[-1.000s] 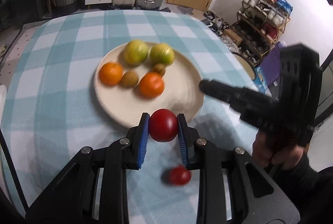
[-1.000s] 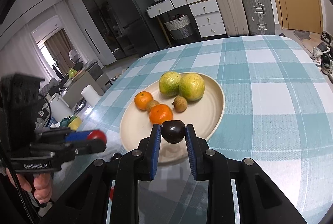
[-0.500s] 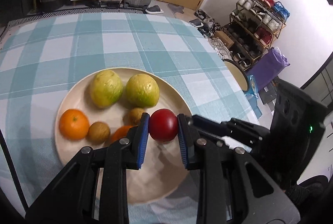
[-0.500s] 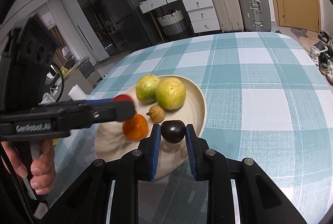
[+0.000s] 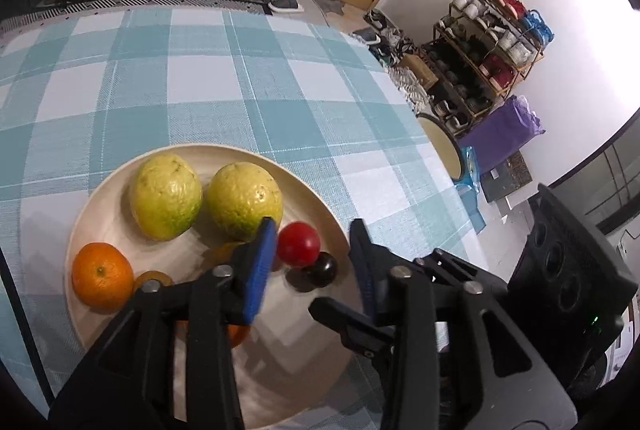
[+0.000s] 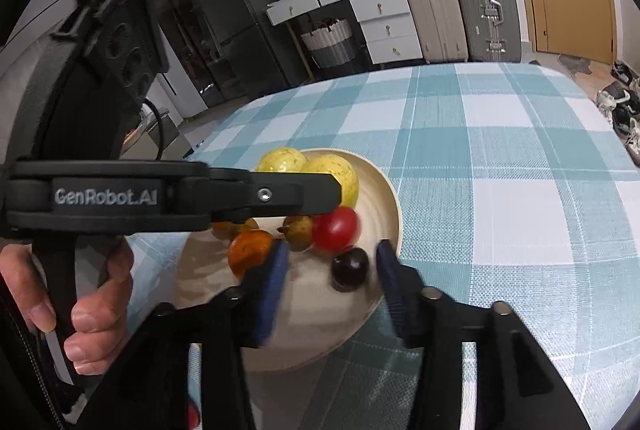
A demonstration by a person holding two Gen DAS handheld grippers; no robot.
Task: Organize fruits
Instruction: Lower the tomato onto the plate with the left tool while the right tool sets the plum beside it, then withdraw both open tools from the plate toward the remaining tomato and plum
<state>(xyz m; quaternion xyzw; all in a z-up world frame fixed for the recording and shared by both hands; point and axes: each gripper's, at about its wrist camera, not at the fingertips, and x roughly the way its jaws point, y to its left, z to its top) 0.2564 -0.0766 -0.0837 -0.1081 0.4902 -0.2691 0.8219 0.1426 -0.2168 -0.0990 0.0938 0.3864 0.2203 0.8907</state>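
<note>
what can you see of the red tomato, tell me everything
The red tomato is small, round, smooth and glossy, a little blurred in the right wrist view. It sits on the cream plate, toward its right side in the left wrist view, just below a yellow-green fruit, with the dark plum right beside it. It lies between the blue pads of the left gripper, whose jaws are opening; neither pad presses on it.

Red tomato (image 5: 299,244) on cream plate (image 5: 100,198), teal-checked tablecloth (image 5: 240,90).
</note>
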